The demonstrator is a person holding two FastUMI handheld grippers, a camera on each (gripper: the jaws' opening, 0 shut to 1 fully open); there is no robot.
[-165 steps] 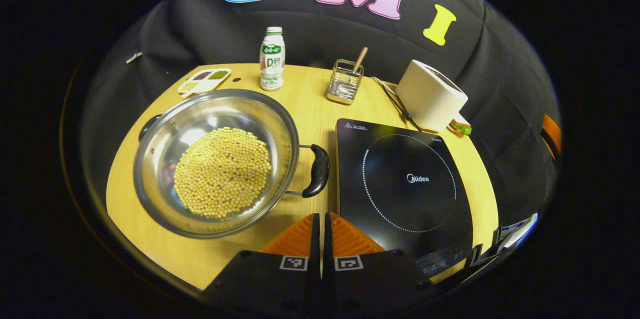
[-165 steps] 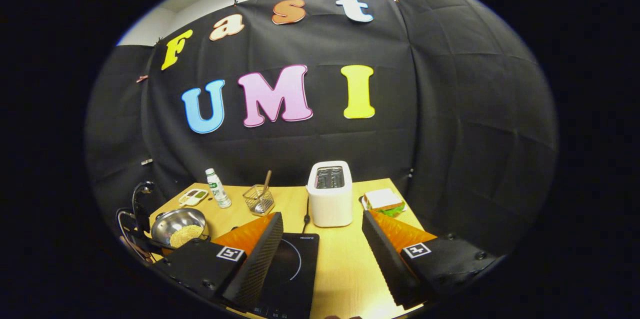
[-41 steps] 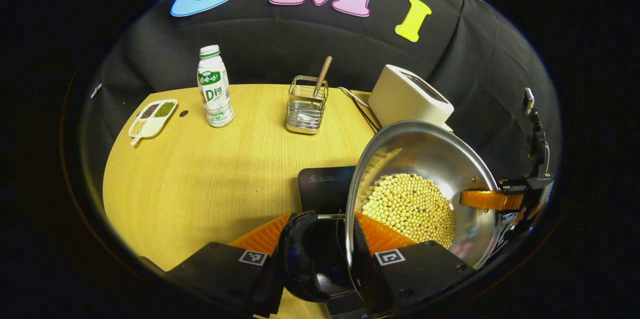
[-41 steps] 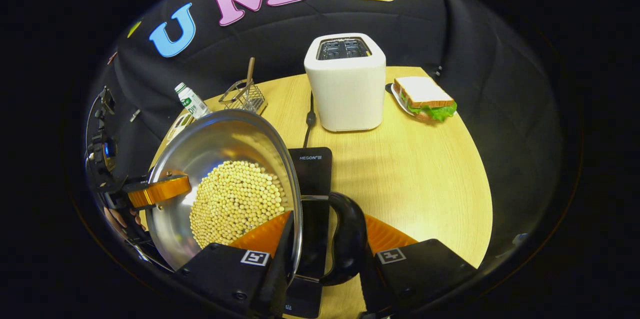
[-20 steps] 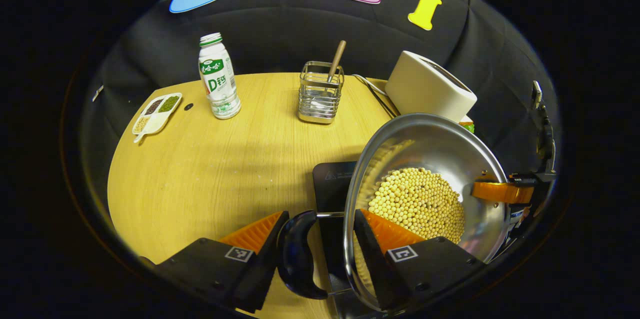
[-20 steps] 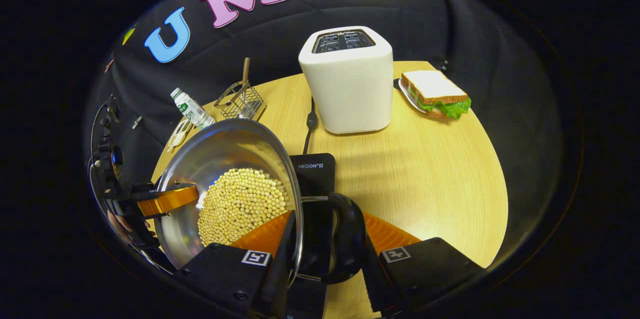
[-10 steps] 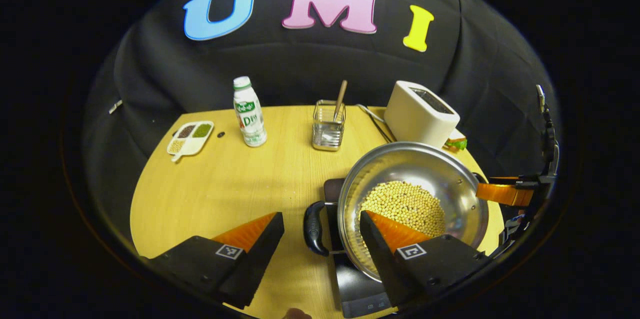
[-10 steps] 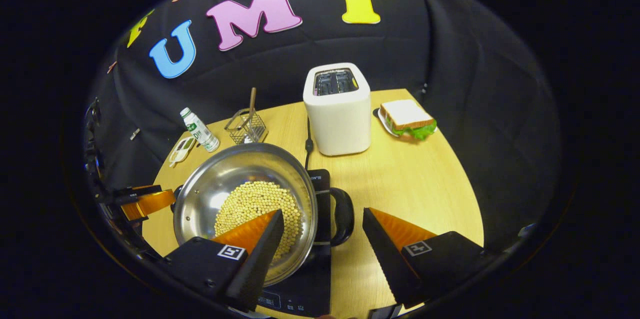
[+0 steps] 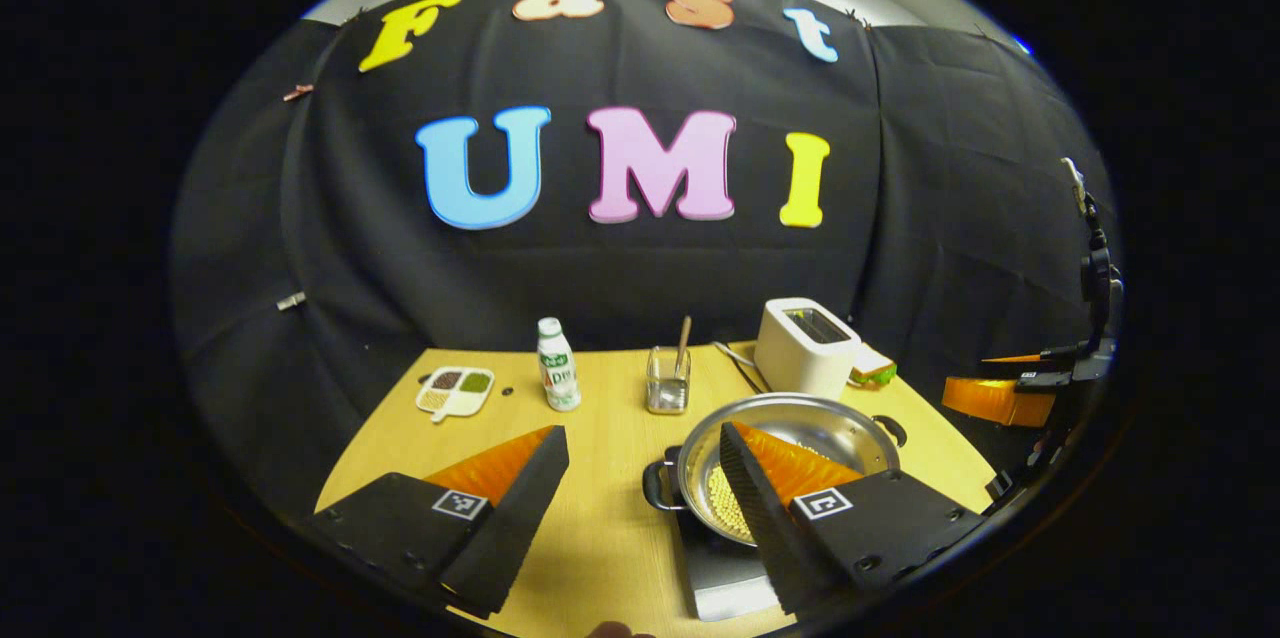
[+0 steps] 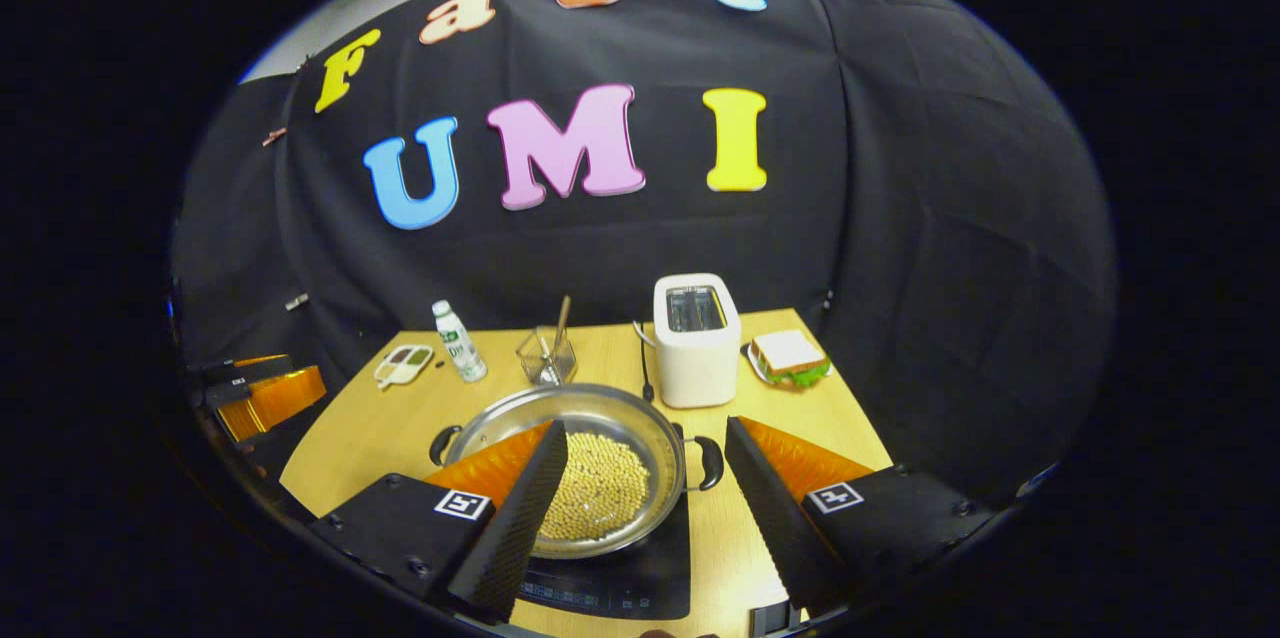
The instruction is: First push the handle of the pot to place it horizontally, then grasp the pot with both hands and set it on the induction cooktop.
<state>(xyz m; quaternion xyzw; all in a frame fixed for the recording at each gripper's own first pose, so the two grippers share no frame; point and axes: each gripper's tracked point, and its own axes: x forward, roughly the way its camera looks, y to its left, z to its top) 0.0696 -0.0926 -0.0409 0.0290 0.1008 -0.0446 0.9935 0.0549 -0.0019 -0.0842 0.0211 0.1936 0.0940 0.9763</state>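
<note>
So the pot is down on the induction cooktop now, soybeans all inside it, handles sticking out to either side. A second ago both grippers were clamped on those handles with the pot up in the air; half a second ago they'd let go, and now both have backed off and lifted away from the table.

Left gripper has its jaws spread wide with nothing between them, same deal for the right gripper. The pot in the left gripper view sits just in front of the toaster, and the other gripper hangs well off to the side.

Pot looks about centred on the cooktop, though most of the glass is hidden under it, so I can't swear to that. Far as I can judge, the task is basically done, just the hands retreating.

Milk bottle, utensil holder and sandwich look untouched.
</note>
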